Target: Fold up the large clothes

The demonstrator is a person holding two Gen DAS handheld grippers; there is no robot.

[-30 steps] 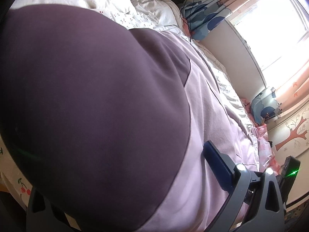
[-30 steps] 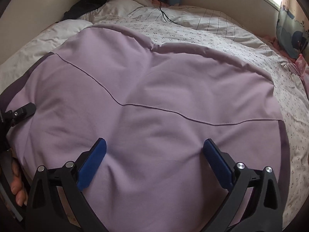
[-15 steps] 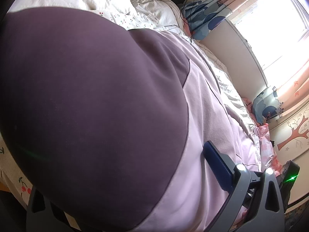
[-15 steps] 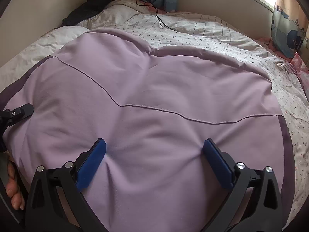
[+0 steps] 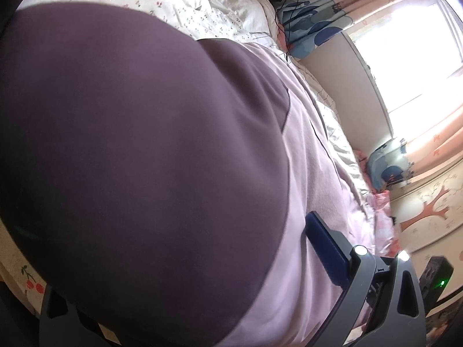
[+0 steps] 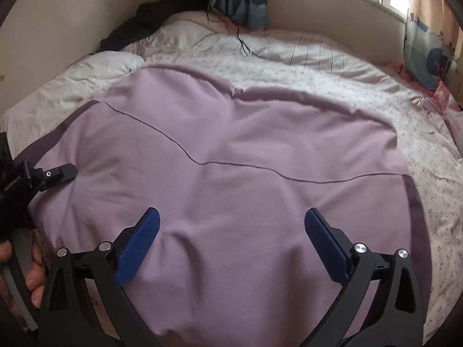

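Two views split the scene between them. From the right wrist, a large lilac garment (image 6: 237,173) lies spread flat over a bed (image 6: 347,66) covered in small-print floral bedding, with a thin dark seam running across the cloth and a darker purple band along its left and right edges. The right gripper (image 6: 231,231) hovers low over the near part of the garment with its blue-padded fingers (image 6: 139,243) spread wide apart, nothing between them; the cloth puckers into soft folds just ahead of it.

At the left edge of that view the black body of the left gripper (image 6: 43,175) reaches onto the garment's left side, with a person's hand (image 6: 31,271) wrapped round its handle below. This angle does not show its fingertips.

The left wrist view is taken very close to the cloth: a dark purple panel (image 5: 139,156) of the garment bulges up and fills most of the frame, with the lilac part running off to the right of it. Only one blue pad (image 5: 327,248) of the left gripper shows, lying against the lilac fabric; the other finger is hidden under the purple cloth, so I cannot tell whether that claw is open or clamped on the garment.

Beyond the bed this view alone shows a bright window (image 5: 411,66) with pink curtains, and a tree decal (image 5: 428,211) on the wall. A black garment (image 6: 156,20) is heaped at the bed's far corner, beside a blue patterned curtain (image 6: 246,0), and a dark cable (image 6: 243,40) trails over the bedding.
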